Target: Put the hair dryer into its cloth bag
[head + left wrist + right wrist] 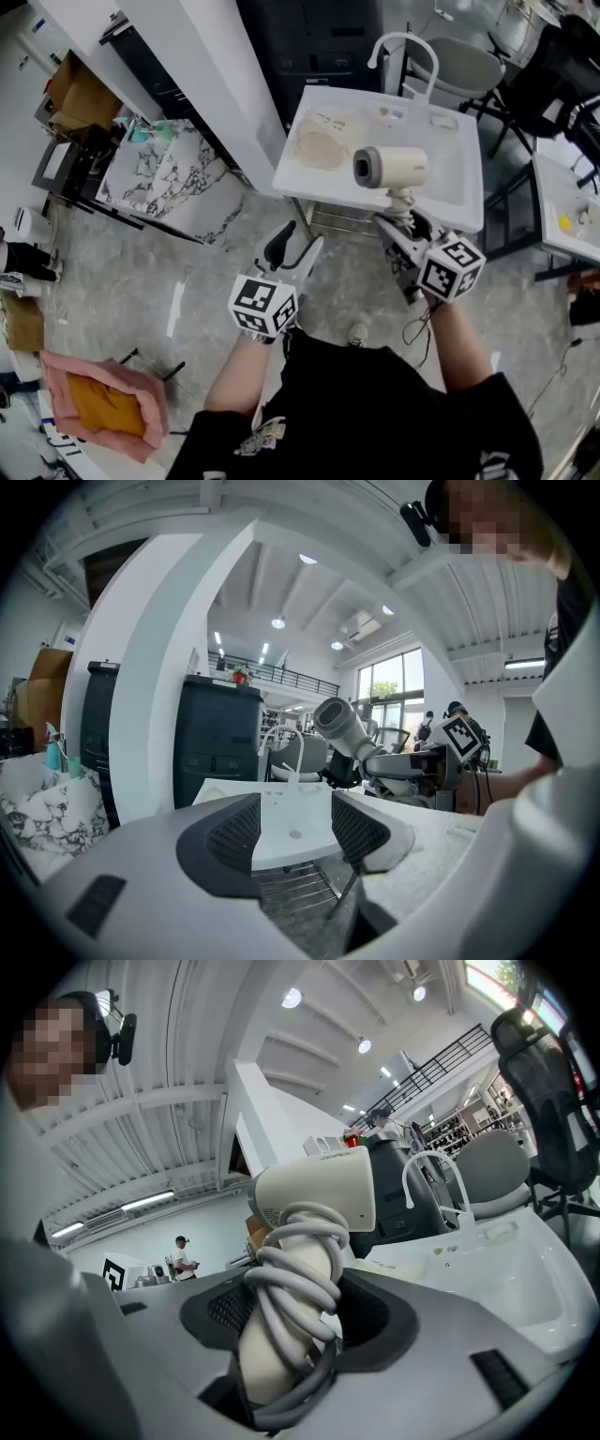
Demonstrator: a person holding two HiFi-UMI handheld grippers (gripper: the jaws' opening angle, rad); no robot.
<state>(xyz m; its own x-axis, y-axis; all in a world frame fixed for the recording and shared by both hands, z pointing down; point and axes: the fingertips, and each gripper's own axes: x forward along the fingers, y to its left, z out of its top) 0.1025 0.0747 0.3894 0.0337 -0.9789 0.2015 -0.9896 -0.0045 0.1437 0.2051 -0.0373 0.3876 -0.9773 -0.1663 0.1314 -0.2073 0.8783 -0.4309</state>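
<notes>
Our right gripper clamps the cream hair dryer by its handle; the beige cloth bag lies ahead-left, nearer our wide-open, empty left gripper.

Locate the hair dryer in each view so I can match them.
Head view: hair dryer right of centre, held by the right gripper.
Left gripper view: just right of centre, above the jaws.
Right gripper view: centre, handle between the jaws.
Shared landmark: the curved faucet.
</notes>
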